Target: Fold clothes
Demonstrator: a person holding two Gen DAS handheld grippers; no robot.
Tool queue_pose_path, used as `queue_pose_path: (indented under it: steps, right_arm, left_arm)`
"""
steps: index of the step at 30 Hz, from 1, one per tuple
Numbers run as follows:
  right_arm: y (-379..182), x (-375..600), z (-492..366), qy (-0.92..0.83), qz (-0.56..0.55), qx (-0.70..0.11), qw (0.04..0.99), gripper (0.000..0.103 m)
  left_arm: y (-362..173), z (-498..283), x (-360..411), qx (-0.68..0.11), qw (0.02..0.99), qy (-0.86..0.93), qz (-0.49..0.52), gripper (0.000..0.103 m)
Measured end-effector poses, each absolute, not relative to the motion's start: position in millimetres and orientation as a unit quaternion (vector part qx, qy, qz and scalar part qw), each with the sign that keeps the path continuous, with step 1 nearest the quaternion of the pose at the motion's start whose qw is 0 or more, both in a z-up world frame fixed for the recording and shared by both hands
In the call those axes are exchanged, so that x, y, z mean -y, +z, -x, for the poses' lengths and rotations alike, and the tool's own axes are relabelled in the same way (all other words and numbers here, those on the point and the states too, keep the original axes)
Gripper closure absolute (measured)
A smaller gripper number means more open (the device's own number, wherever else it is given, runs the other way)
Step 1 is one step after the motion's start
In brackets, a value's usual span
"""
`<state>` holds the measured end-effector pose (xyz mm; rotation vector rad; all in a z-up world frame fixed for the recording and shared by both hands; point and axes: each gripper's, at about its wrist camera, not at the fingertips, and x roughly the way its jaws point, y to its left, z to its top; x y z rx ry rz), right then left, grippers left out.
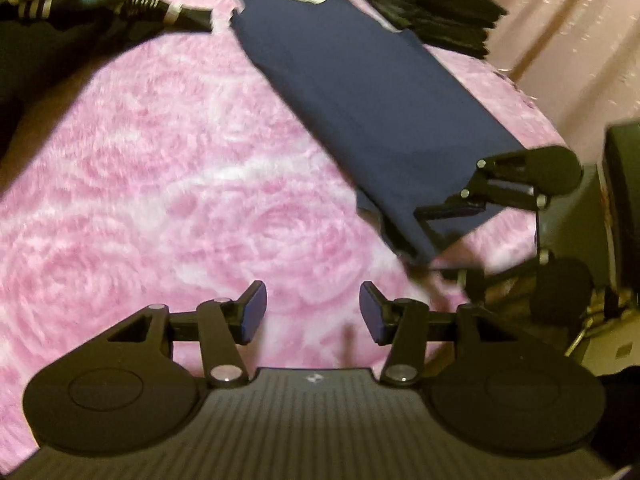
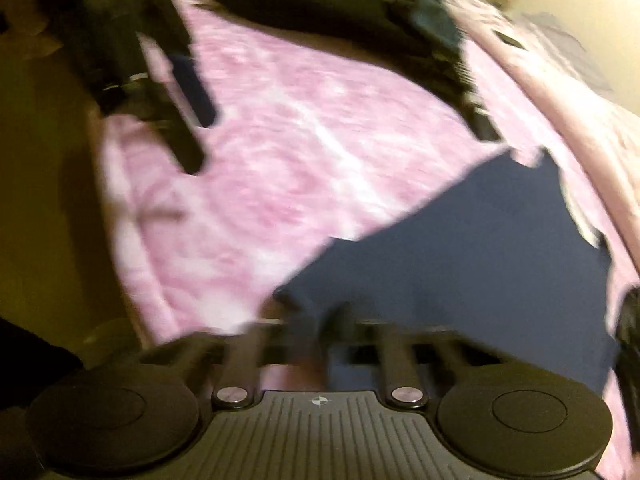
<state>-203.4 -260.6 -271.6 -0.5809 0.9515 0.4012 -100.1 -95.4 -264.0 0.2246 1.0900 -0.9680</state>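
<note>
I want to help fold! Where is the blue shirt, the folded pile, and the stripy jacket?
navy shirt [image 1: 360,92]: left wrist view, middle of its flat body.
folded dark stack [image 1: 436,4]: left wrist view, top layer.
striped dark jacket [image 1: 148,2]: left wrist view, its striped cuff.

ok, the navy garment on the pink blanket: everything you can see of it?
The navy garment is plain, smooth knit-looking fabric with a pale inner neckband at its far end. It lies flat on the pink rose-patterned blanket, folded lengthwise into a long narrow strip. The right gripper is at its near end; motion blur hides the grip. The left gripper is open, not touching it.
</note>
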Motion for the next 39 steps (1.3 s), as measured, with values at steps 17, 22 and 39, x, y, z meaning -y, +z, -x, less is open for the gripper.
queue_pose_path:
  steps: [17,22,39]
  right_arm:
    - [-195,307,168,0.116,0.173,-0.455,0.866,0.103]
    - [-186,311,165,0.13,0.187,-0.43,0.874,0.103]
    - [-202,353,207,0.153,0.136,-0.434,0.877,0.097]
  left_arm:
    - [-288,116,198,-0.365,0.73,-0.546,-0.19,0.056]
    - [-302,103,218,-0.404,0.733,-0.515,-0.186,0.103]
    - [-289,95,143,-0.61,0.686,-0.391,0.067,0.103]
